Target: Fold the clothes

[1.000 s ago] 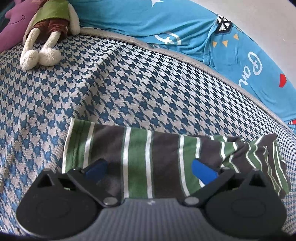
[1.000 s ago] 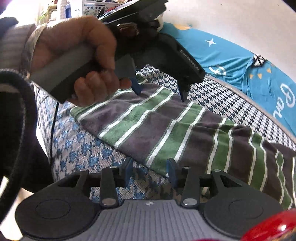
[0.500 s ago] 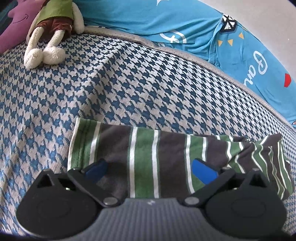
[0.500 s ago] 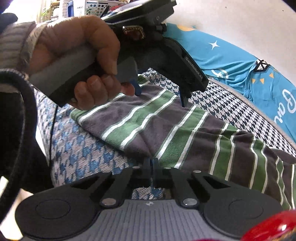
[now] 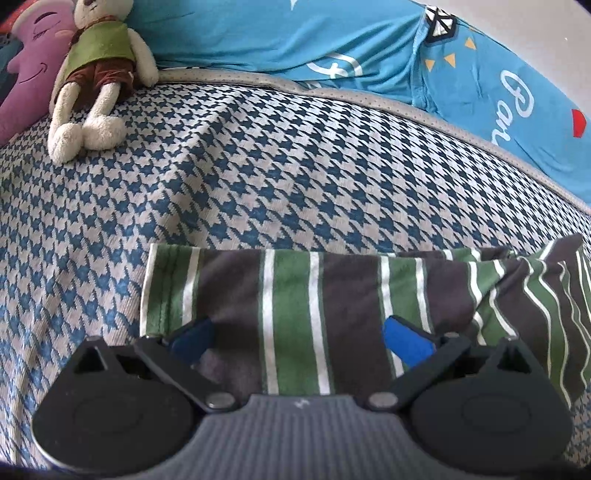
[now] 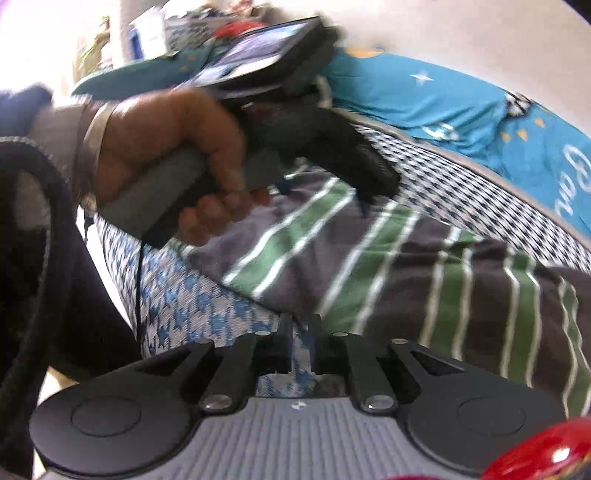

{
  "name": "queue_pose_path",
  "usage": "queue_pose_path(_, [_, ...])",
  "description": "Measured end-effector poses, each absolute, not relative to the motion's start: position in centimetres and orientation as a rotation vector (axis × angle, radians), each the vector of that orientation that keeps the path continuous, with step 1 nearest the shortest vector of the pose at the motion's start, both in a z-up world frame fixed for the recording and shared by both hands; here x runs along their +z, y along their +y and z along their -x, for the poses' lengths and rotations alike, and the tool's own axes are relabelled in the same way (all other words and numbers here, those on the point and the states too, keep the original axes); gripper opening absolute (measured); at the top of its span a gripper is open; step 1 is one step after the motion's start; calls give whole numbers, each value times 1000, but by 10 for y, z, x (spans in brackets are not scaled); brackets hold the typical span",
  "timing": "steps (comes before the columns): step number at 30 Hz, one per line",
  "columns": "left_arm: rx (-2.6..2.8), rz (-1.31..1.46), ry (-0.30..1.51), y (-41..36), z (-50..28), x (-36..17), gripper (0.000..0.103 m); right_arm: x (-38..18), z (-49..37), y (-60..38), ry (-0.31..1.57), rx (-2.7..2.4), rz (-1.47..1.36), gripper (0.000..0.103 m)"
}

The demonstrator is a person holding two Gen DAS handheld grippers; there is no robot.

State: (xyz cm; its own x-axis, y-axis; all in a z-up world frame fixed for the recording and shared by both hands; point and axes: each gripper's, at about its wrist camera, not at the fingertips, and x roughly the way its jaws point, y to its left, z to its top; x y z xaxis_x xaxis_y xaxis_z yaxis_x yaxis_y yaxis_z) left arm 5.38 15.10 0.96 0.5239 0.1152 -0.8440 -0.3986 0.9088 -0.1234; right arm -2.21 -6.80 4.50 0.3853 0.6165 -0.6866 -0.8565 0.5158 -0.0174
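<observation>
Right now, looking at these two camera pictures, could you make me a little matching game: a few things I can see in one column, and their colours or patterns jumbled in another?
Things:
1. garment
2. bed cover
3. stuffed rabbit
4. pillow

Looks:
A. bright blue with white lettering and stars
B. blue and white houndstooth check
C. grey and green with thin white stripes
D. cream, dressed in a green top and brown shorts

Pairs: 1-C, 2-B, 3-D, 4-A
</observation>
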Motion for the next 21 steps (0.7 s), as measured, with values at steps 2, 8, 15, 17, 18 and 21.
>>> queue_pose_path(2, [328, 326, 967, 152, -54, 11, 103, 42, 13, -81, 695, 924, 367, 10])
queue_pose_path(8, [326, 336, 956, 148, -56, 14, 103, 38, 5, -123, 731, 783, 310, 10])
queue_pose_path(15, [288, 332, 945, 132, -59, 18, 103, 25, -16, -162, 877, 635, 54, 12])
queue_pose_path(17, [275, 328, 947, 126, -61, 17, 103, 24, -22, -173, 909, 608, -48, 19])
queue_pose_path(18, [271, 323, 947, 123, -62, 17, 103, 23, -25, -179, 925, 594, -99, 21])
queue_pose_path(21, [257, 301, 948, 115, -65, 15, 103, 19, -33, -187, 960, 568, -221, 23])
